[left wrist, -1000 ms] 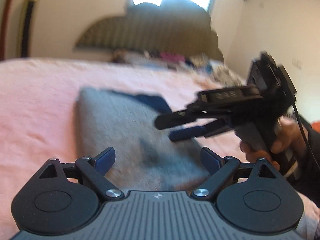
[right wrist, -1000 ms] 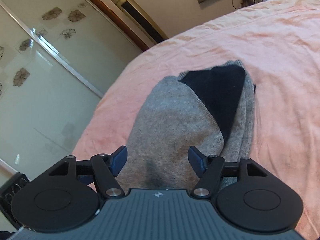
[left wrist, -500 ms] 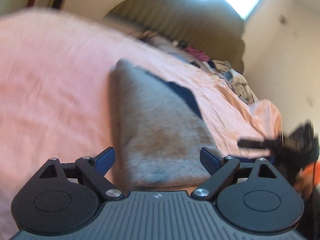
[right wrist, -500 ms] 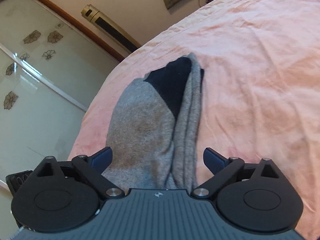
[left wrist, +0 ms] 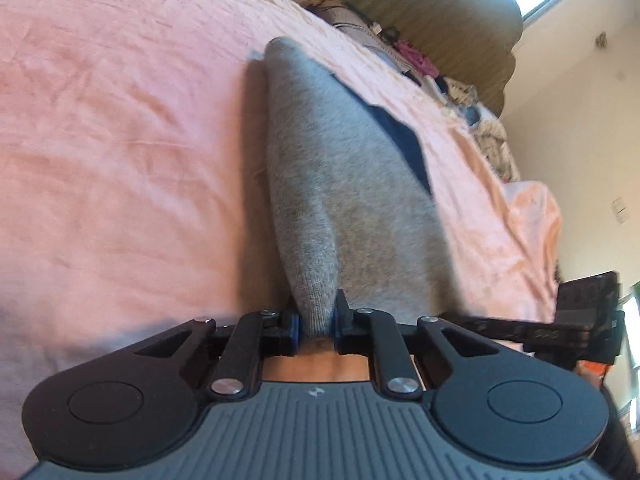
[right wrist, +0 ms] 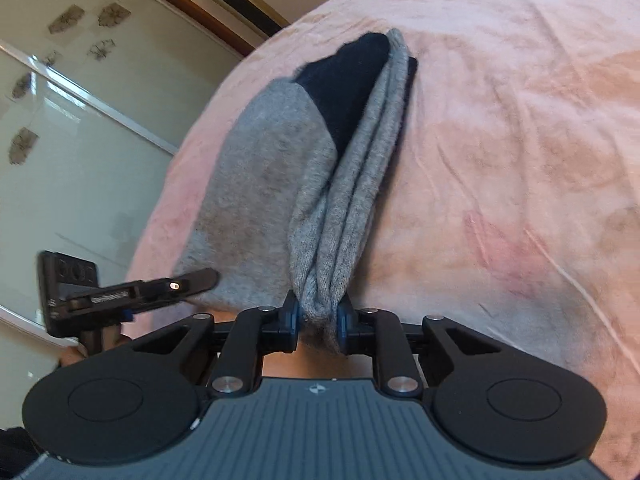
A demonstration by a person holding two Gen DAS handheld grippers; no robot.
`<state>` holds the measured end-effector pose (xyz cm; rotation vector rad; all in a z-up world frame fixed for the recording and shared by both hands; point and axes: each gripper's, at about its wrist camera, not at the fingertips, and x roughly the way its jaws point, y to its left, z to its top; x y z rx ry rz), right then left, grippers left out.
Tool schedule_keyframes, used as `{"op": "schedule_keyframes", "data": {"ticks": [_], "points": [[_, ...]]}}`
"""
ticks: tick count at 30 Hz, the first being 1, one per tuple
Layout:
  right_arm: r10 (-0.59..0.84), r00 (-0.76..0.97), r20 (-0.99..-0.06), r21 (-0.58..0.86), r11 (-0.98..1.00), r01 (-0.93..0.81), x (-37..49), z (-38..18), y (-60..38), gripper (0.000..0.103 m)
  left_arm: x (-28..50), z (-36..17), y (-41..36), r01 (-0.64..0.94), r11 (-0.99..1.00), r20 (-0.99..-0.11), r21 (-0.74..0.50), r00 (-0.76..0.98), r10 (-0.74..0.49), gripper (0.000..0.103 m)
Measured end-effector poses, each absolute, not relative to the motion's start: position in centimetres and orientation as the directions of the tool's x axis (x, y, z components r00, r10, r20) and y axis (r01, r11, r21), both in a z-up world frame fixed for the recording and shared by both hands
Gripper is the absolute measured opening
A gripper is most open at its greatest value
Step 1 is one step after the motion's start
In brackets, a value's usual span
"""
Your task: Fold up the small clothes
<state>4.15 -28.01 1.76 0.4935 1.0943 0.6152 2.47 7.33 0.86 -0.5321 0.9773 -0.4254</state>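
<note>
A grey knit garment with a dark navy patch (left wrist: 344, 168) lies lengthwise on the pink bedsheet (left wrist: 120, 140). My left gripper (left wrist: 316, 326) is shut on the near left edge of the grey garment. My right gripper (right wrist: 318, 316) is shut on the bunched near right edge of the same garment (right wrist: 280, 168). The navy patch (right wrist: 344, 84) shows at the garment's far end. The left gripper (right wrist: 192, 280) shows in the right wrist view at the garment's near left corner. The right gripper's body (left wrist: 560, 332) shows at the right edge of the left wrist view.
A heap of other clothes (left wrist: 440, 80) lies at the far end of the bed by a dark headboard (left wrist: 420, 8). A glass sliding wardrobe door (right wrist: 80, 120) stands beyond the bed's left side. Pink sheet (right wrist: 520, 140) stretches to the right of the garment.
Both grippers were open above the garment's near edge; both have dropped to the edge and shut on it. The fabric is bunched between the fingers.
</note>
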Motion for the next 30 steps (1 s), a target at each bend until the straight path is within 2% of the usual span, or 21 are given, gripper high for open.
{"op": "schedule_keyframes", "data": {"ticks": [2, 3, 4, 5, 6, 8, 13, 15, 16, 18, 19, 21, 25, 27, 30], "points": [[0.699, 0.32, -0.64, 0.682, 0.708, -0.184, 4.5, 1.7, -28.5, 0.027, 2.1, 1.5, 7.5, 0.105, 0.797, -0.657, -0.595, 0.507, -0.558, 0.018], [0.704, 0.313, -0.637, 0.69, 0.702, -0.175, 4.8, 2.0, -28.6, 0.041, 1.7, 2.4, 7.5, 0.124, 0.813, -0.657, -0.569, 0.526, -0.54, 0.023], [0.699, 0.332, -0.633, 0.686, 0.706, -0.178, 5.1, 2.9, -28.8, 0.061, 1.2, 3.2, 7.3, 0.149, 0.831, -0.651, -0.536, 0.555, -0.518, 0.026], [0.685, 0.38, -0.621, 0.672, 0.715, -0.192, 5.3, 4.1, -29.2, 0.071, 0.5, 4.1, 7.0, 0.177, 0.852, -0.636, -0.493, 0.595, -0.492, 0.038], [0.677, 0.431, -0.597, 0.665, 0.718, -0.206, 5.7, 5.3, -29.5, 0.082, -0.3, 5.0, 6.5, 0.205, 0.874, -0.614, -0.442, 0.642, -0.46, 0.06], [0.671, 0.496, -0.551, 0.669, 0.71, -0.218, 7.6, 7.0, -29.8, 0.083, -1.2, 5.9, 5.3, 0.241, 0.905, -0.563, -0.349, 0.718, -0.408, 0.084], [0.666, 0.505, -0.549, 0.663, 0.715, -0.221, 14.3, 8.0, -26.1, 0.081, -0.2, 4.5, 0.5, 0.342, 0.918, -0.552, -0.201, 0.735, -0.395, 0.084], [0.678, 0.464, -0.571, 0.641, 0.721, -0.264, 15.9, 7.9, -23.5, 0.081, 0.2, 3.1, -1.3, 0.379, 0.915, -0.587, -0.139, 0.712, -0.384, 0.084], [0.655, 0.447, -0.609, 0.595, 0.75, -0.287, 16.7, 7.5, -22.1, 0.082, 0.3, 2.5, -1.8, 0.382, 0.919, -0.608, -0.102, 0.707, -0.361, 0.084], [0.523, 0.415, -0.744, 0.444, 0.852, -0.278, 18.0, 5.2, -20.7, 0.085, -0.1, 1.5, -2.2, 0.387, 0.921, -0.598, -0.034, 0.731, -0.329, 0.084], [0.522, 0.455, -0.722, 0.416, 0.852, -0.317, 17.7, 4.7, -21.0, 0.084, -0.1, 1.6, -2.0, 0.389, 0.92, -0.595, -0.046, 0.729, -0.338, 0.084], [0.547, 0.459, -0.7, 0.453, 0.837, -0.306, 17.3, 4.5, -21.9, 0.084, 0.2, 1.7, -1.7, 0.381, 0.922, -0.593, -0.07, 0.727, -0.346, 0.084], [0.487, 0.446, -0.751, 0.402, 0.873, -0.277, 17.0, 6.5, -20.4, 0.085, 0.5, 1.6, -1.5, 0.384, 0.919, -0.591, -0.092, 0.722, -0.36, 0.09], [0.562, 0.441, -0.7, 0.451, 0.826, -0.337, 16.5, 8.3, -18.9, 0.085, 0.6, 1.5, -1.5, 0.383, 0.919, -0.591, -0.094, 0.721, -0.361, 0.092], [0.612, 0.399, -0.683, 0.452, 0.783, -0.428, 16.8, 9.2, -15.0, 0.094, 0.6, 1.4, -1.6, 0.383, 0.919, -0.592, -0.093, 0.721, -0.36, 0.092]]}}
